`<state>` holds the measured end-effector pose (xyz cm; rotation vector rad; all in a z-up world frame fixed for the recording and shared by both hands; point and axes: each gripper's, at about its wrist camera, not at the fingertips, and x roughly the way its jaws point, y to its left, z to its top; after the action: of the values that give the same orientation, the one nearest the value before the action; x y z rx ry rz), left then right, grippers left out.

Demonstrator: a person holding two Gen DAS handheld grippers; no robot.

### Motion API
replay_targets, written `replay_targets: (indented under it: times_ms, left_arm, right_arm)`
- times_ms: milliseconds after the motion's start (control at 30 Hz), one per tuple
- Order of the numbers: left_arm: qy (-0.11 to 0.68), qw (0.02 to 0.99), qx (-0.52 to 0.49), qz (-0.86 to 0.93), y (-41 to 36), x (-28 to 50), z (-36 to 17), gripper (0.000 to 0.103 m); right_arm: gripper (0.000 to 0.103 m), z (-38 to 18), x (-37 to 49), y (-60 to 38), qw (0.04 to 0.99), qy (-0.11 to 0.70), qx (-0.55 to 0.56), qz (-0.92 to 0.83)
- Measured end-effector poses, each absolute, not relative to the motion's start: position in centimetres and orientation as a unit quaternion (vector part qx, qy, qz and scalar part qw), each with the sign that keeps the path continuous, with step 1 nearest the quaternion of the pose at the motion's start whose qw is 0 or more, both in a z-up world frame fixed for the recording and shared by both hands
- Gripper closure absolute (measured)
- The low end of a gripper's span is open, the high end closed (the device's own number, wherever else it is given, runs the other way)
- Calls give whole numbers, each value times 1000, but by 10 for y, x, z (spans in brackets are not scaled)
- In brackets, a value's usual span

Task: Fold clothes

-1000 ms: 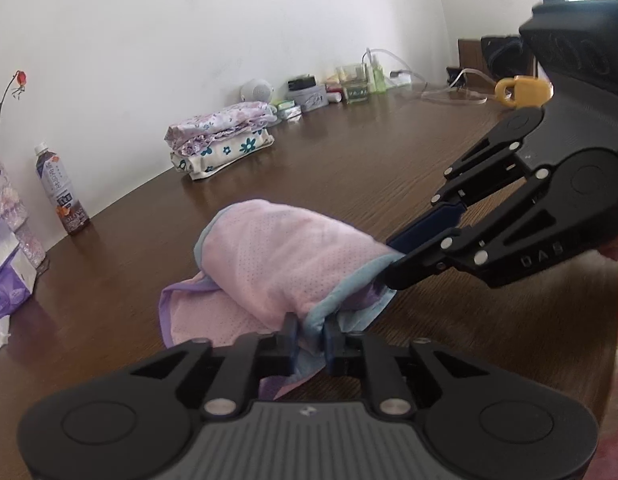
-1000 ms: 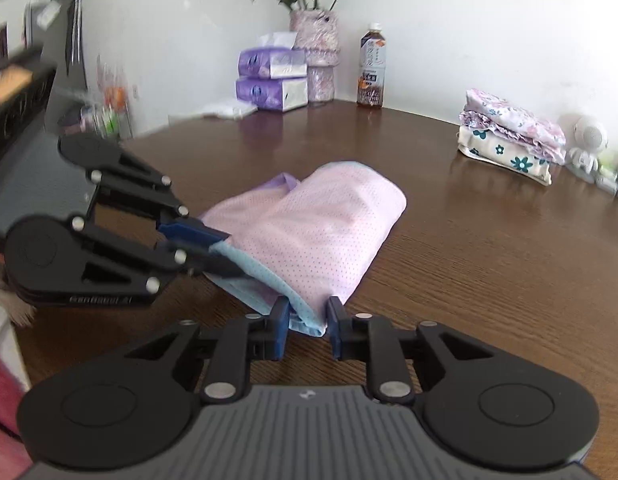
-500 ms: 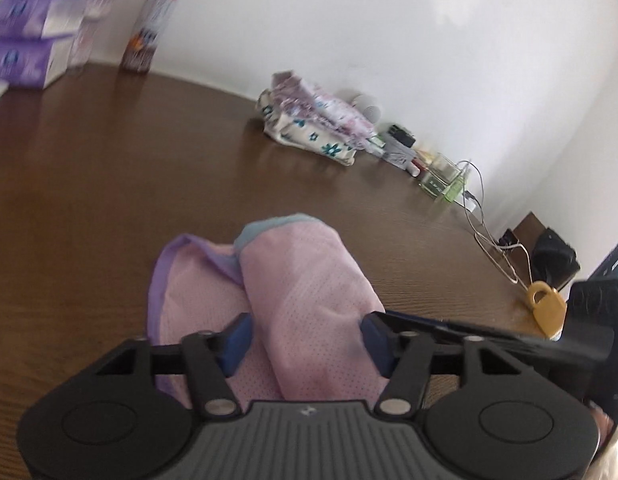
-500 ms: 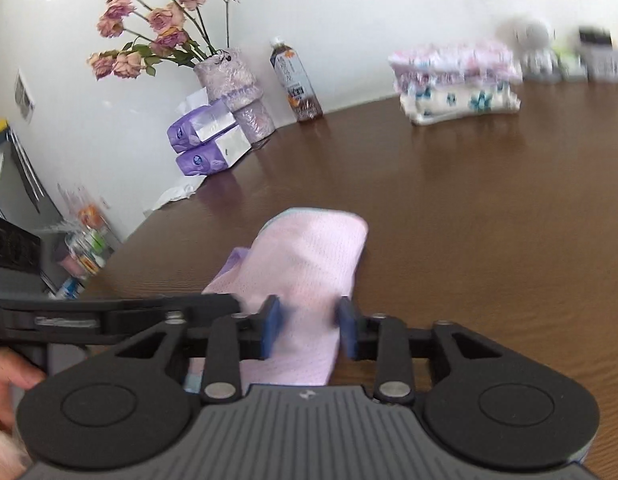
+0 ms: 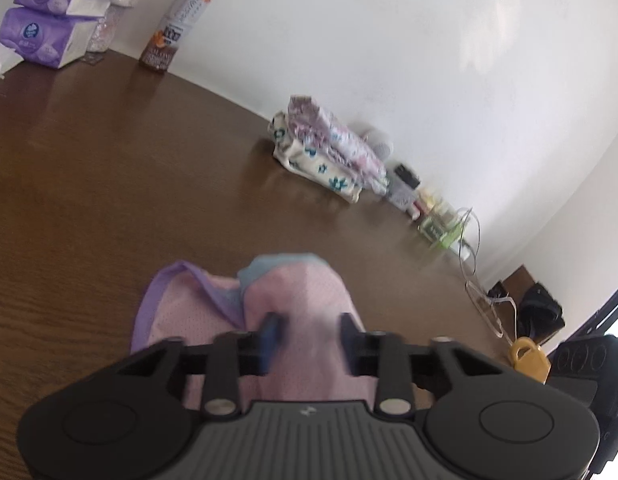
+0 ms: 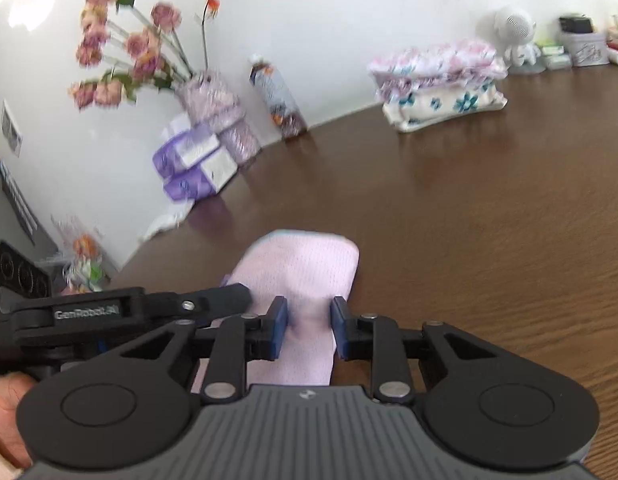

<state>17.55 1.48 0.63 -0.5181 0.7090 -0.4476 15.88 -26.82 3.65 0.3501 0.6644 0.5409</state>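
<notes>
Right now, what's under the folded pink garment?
The brown wooden table; a purple-edged layer of the pink garment sticks out at its left. Anything beneath is covered.

We see a dark brown wooden bench (image 6: 489, 240) carrying a folded pink garment (image 6: 305, 268), a stack of folded floral clothes (image 6: 441, 84), a drink bottle (image 6: 277, 96), two purple tissue packs (image 6: 193, 164) and a vase of roses (image 6: 217, 116).

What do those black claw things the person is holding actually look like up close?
Each is a matte black plastic tool. The right gripper and left gripper both have a ribbed grey plate at the base, two round black discs, silver rivets on jointed links, and two fingers tipped with blue pads. Seen side-on, the left one carries pale "GenRobot.AI" lettering. No cables or sleeves show.
</notes>
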Motion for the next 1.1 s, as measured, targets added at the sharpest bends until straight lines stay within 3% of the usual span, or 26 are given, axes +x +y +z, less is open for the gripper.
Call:
replay_targets:
  times_ms: [33, 100, 133, 200, 267, 333, 367, 400, 467, 500, 533, 600, 967, 1100]
  left_arm:
    - [340, 881, -255, -207, 16, 180, 7, 33]
    - [346, 878, -268, -193, 15, 194, 4, 37]
    - [350, 876, -272, -188, 15, 201, 2, 55]
    - [362, 870, -272, -195, 11, 209, -2, 81]
    - [359, 869, -278, -198, 11, 209, -3, 79]
    - [345, 873, -286, -194, 15, 204, 1, 58]
    - [340, 876, -282, -194, 14, 205, 2, 57]
    - [340, 878, -273, -199, 11, 207, 2, 66]
    - [351, 872, -272, -204, 6, 210, 0, 70]
    - [354, 870, -278, -202, 5, 210, -2, 64]
    - [353, 870, -279, -200, 7, 207, -1, 52]
    - [339, 881, -262, -199, 11, 196, 4, 46]
    - [341, 902, -147, -219, 14, 137, 8, 49]
    - [343, 898, -142, -236, 12, 129, 4, 62]
  right_arm:
    - [64, 38, 162, -269, 896, 320, 173, 256]
    - [65, 34, 172, -267, 891, 329, 181, 253]
    - [71, 30, 176, -265, 887, 337, 186, 255]
    - [79, 25, 181, -263, 879, 349, 197, 260]
    - [78, 28, 172, -264, 884, 335, 193, 261]
    - [62, 33, 164, -268, 893, 317, 188, 258]
    - [61, 33, 164, -268, 894, 317, 187, 256]
    - [62, 32, 165, -267, 894, 320, 185, 255]
    - [68, 26, 168, -264, 885, 336, 191, 258]
    - [67, 24, 168, -265, 883, 339, 197, 258]
    - [67, 23, 166, -266, 882, 337, 205, 257]
    - [62, 25, 160, -273, 887, 328, 210, 249]
    - [61, 12, 139, -292, 865, 352, 257, 249]
    - [63, 11, 139, -283, 863, 356, 248, 258]
